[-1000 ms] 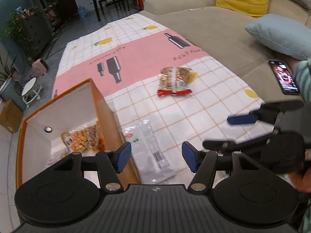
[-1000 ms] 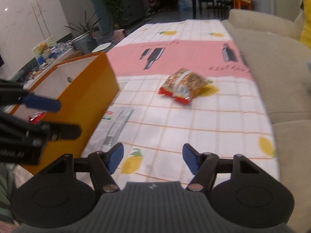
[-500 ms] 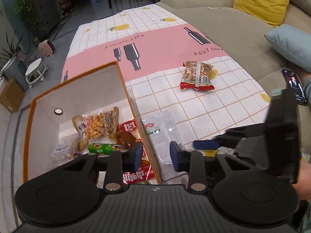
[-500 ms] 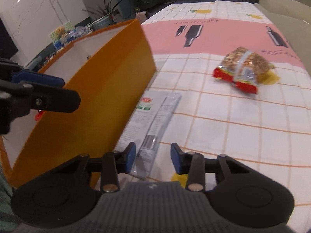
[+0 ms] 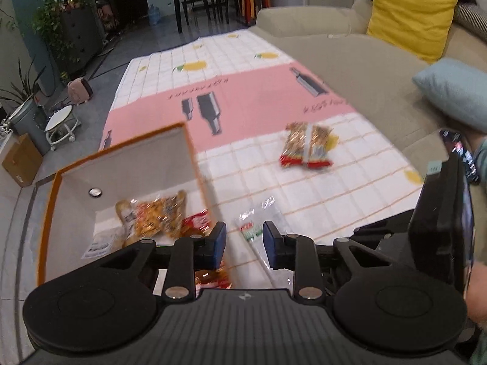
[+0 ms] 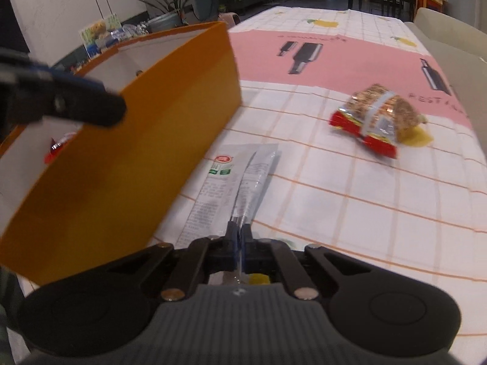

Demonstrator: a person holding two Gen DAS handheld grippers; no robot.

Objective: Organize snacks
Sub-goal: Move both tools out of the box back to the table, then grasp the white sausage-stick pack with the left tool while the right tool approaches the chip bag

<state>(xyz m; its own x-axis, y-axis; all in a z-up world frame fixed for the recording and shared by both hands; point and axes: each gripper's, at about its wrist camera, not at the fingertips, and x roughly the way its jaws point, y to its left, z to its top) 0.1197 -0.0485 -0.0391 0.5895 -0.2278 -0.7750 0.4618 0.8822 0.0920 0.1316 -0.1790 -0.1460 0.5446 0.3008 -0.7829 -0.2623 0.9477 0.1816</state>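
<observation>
An orange box (image 5: 121,149) with a white inside stands on the tablecloth and holds several snack packets (image 5: 158,216); it also shows in the right wrist view (image 6: 137,140). A flat clear packet (image 6: 231,179) lies beside the box; my right gripper (image 6: 239,237) is shut on its near edge. The same packet shows in the left wrist view (image 5: 258,225). My left gripper (image 5: 244,243) is open and empty, with its jaws astride the box's right wall. A red and gold snack bag (image 6: 377,118) lies farther out on the cloth, and it also shows in the left wrist view (image 5: 307,146).
The checked and pink tablecloth (image 5: 252,97) covers the table. A beige sofa (image 5: 350,48) with a yellow cushion (image 5: 408,15) and a blue pillow (image 5: 453,88) runs along the right. A phone (image 5: 459,152) lies on the sofa.
My right gripper moved in to the clear packet and closed on its edge. My left gripper narrowed its opening and shifted over the box's right wall.
</observation>
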